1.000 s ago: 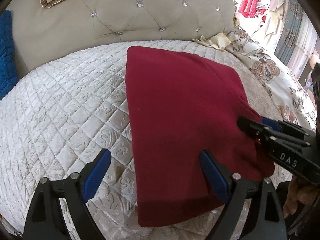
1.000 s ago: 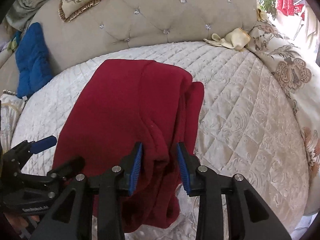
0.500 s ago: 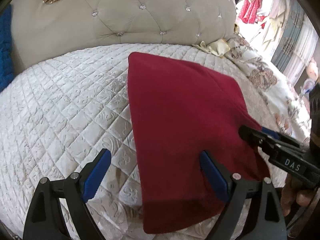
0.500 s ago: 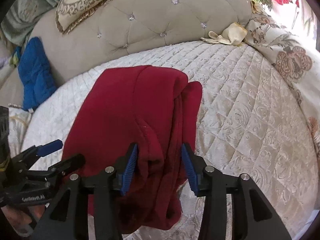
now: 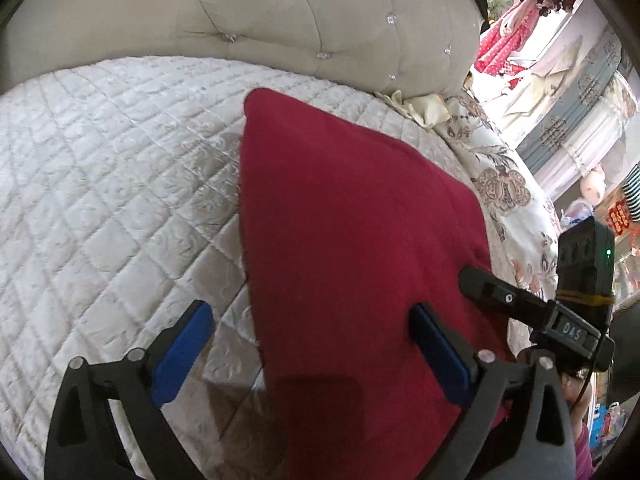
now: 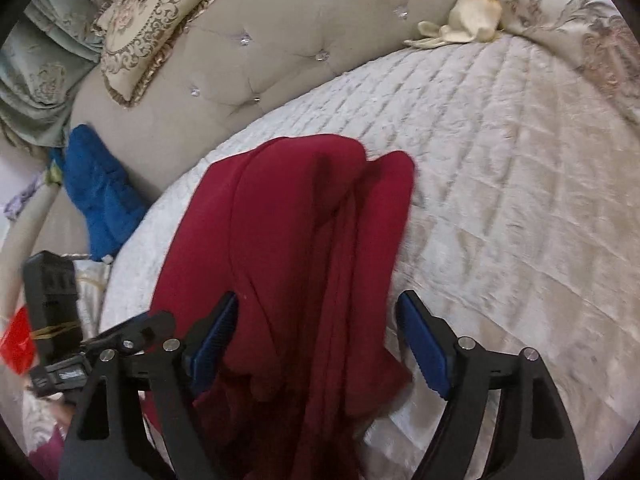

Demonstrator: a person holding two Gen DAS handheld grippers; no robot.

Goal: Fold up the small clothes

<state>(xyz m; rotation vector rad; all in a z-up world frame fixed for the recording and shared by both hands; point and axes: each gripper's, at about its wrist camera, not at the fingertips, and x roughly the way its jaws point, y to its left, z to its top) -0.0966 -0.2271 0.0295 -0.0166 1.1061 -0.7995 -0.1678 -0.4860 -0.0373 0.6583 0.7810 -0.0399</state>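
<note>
A dark red garment (image 5: 344,240) lies folded on the quilted white bed cover (image 5: 100,200). In the right wrist view the garment (image 6: 296,240) is bunched in long folds along its right side. My left gripper (image 5: 308,348) is open, its jaws astride the garment's near left edge. My right gripper (image 6: 316,340) is open, with the bunched folds lying loose between its jaws. The right gripper also shows in the left wrist view (image 5: 480,280), at the garment's right edge. The left gripper shows in the right wrist view (image 6: 140,328), at the garment's left.
A tufted beige headboard (image 5: 280,20) stands behind the bed. A blue cloth (image 6: 96,196) and a patterned pillow (image 6: 156,16) lie at the back left. A cream cloth (image 6: 464,20) lies at the back right. A floral duvet (image 5: 508,200) runs along the right.
My right gripper has opened and let go of the bunched red folds. My left gripper stayed open and both views have tilted and shifted.
</note>
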